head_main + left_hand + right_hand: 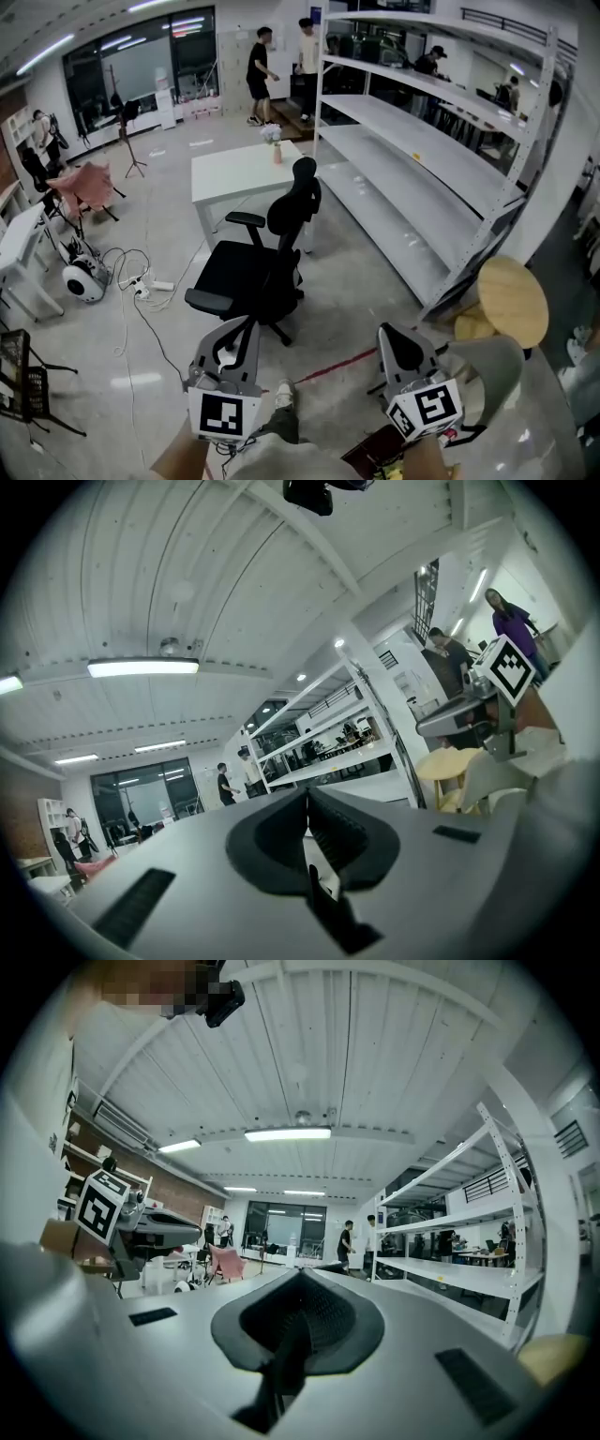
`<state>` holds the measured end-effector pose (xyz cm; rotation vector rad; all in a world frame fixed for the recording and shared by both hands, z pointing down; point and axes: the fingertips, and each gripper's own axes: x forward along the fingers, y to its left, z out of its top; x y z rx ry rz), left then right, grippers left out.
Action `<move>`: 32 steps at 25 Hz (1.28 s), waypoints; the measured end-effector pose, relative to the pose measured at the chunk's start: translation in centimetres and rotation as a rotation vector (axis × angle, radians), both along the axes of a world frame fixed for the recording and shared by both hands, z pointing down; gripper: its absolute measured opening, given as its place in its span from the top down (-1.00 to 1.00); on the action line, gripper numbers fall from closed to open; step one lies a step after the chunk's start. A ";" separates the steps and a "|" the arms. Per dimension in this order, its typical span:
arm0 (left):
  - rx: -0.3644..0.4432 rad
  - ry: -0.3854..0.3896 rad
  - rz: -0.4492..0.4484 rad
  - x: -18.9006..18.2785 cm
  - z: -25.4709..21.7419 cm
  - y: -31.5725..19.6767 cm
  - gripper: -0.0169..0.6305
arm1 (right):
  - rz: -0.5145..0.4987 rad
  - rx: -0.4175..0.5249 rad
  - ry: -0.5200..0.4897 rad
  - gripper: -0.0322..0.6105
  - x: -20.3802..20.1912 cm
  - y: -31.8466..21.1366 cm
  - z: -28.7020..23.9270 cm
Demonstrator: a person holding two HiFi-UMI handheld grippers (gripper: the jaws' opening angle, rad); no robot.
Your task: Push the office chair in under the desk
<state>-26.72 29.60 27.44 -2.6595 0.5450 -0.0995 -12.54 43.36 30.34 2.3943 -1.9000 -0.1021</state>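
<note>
A black office chair (261, 267) stands on the floor a little in front of the white desk (234, 173), apart from it, with its backrest toward the right. A small vase of flowers (277, 150) stands on the desk's far side. My left gripper (246, 326) is low at the left, just short of the chair's base, shut and holding nothing. My right gripper (390, 330) is low at the right, also shut and holding nothing. In the left gripper view the left gripper (307, 795) points up toward the ceiling. In the right gripper view the right gripper (298, 1275) does the same.
A tall white shelving rack (422, 159) runs along the right. A round wooden stool (511, 300) and a grey seat (492, 366) stand near my right side. Cables and a power strip (145, 284) lie at left beside a white round device (82, 279). People (261, 66) stand far back.
</note>
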 end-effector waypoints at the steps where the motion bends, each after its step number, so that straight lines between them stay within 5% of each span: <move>1: 0.001 -0.004 -0.002 0.4 0.2 -0.5 0.92 | -0.001 -0.007 -0.001 0.88 0.4 -0.5 0.3; 32: -0.108 -0.143 0.086 21.1 6.3 -24.0 0.92 | 0.025 -0.160 -0.008 0.88 19.4 -25.8 3.9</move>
